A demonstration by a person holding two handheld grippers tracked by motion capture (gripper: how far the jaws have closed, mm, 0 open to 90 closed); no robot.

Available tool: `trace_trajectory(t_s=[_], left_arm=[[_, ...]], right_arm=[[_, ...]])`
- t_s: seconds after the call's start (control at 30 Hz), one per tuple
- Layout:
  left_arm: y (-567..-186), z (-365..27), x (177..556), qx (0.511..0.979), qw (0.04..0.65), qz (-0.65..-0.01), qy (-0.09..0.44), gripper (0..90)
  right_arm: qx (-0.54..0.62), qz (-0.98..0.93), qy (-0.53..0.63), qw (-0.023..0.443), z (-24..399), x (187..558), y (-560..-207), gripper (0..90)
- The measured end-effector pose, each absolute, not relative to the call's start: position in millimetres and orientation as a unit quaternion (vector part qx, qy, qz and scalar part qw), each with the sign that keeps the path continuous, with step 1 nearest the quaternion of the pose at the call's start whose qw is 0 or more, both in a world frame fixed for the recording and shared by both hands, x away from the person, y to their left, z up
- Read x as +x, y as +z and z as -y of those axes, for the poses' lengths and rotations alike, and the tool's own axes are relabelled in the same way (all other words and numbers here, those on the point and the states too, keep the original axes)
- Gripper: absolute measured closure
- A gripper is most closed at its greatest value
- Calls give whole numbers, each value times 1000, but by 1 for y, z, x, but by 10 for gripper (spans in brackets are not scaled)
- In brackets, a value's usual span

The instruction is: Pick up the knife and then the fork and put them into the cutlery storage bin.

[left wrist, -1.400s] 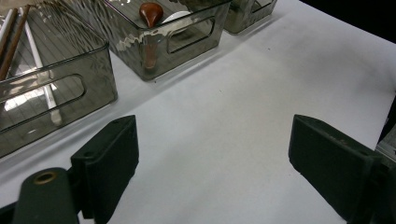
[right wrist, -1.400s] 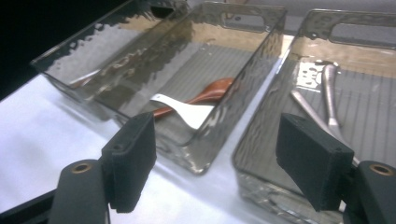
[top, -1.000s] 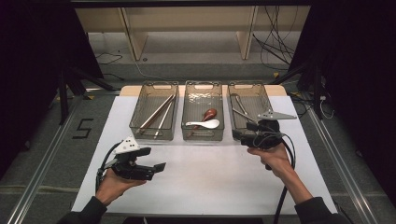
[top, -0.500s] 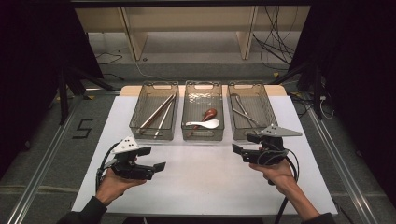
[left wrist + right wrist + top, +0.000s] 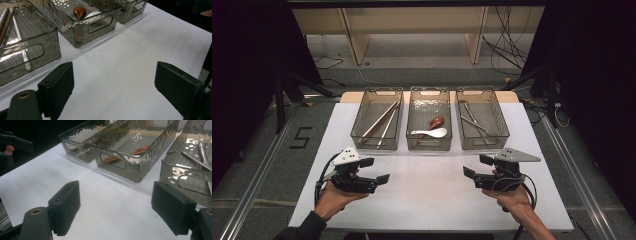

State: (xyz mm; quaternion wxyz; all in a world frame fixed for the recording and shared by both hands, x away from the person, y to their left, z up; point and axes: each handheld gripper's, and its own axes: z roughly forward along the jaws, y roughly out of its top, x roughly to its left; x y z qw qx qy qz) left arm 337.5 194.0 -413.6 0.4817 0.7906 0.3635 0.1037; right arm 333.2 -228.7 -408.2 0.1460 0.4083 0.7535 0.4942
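Note:
Three smoky clear bins stand in a row at the far side of the white table [image 5: 432, 195]. The left bin [image 5: 378, 120] holds long chopsticks [image 5: 382, 120]. The middle bin [image 5: 429, 119] holds a white spoon [image 5: 432, 133] and a brown spoon [image 5: 435, 122]. The right bin [image 5: 482, 120] holds metal utensils [image 5: 473, 120]. My left gripper [image 5: 376, 170] hovers open over the near left of the table, nothing between its jaws. My right gripper [image 5: 477, 166] hangs open at the near right; its jaws have just been opening, with nothing between them.
In the left gripper view the brown spoon [image 5: 79, 12] lies in the middle bin [image 5: 82, 27], ahead of the open gripper [image 5: 113, 75]. In the right gripper view the right bin [image 5: 190, 177] is close ahead of the gripper [image 5: 116, 192]. Black curtains flank the table.
My right gripper has drawn back from the front of the right bin toward the near edge of the table and sunk a little. The left gripper has stayed in place.

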Motion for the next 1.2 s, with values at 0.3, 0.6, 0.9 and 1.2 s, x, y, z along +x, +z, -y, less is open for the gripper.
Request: trace_trajectory(t_s=[0.3, 0.6, 0.9, 1.2], left_arm=[[-415, -192, 334, 792, 483, -360, 97, 154], [-416, -192, 330, 790, 486, -361, 95, 154], [-416, -192, 331, 790, 487, -360, 96, 154], [-417, -191, 331, 789, 487, -360, 97, 154]], right_arm=[[413, -760, 481, 144, 231, 322, -415, 209], [416, -760, 478, 147, 234, 317, -417, 203], [419, -757, 479, 151, 235, 318, -417, 203], [418, -756, 480, 153, 235, 319, -417, 203]])
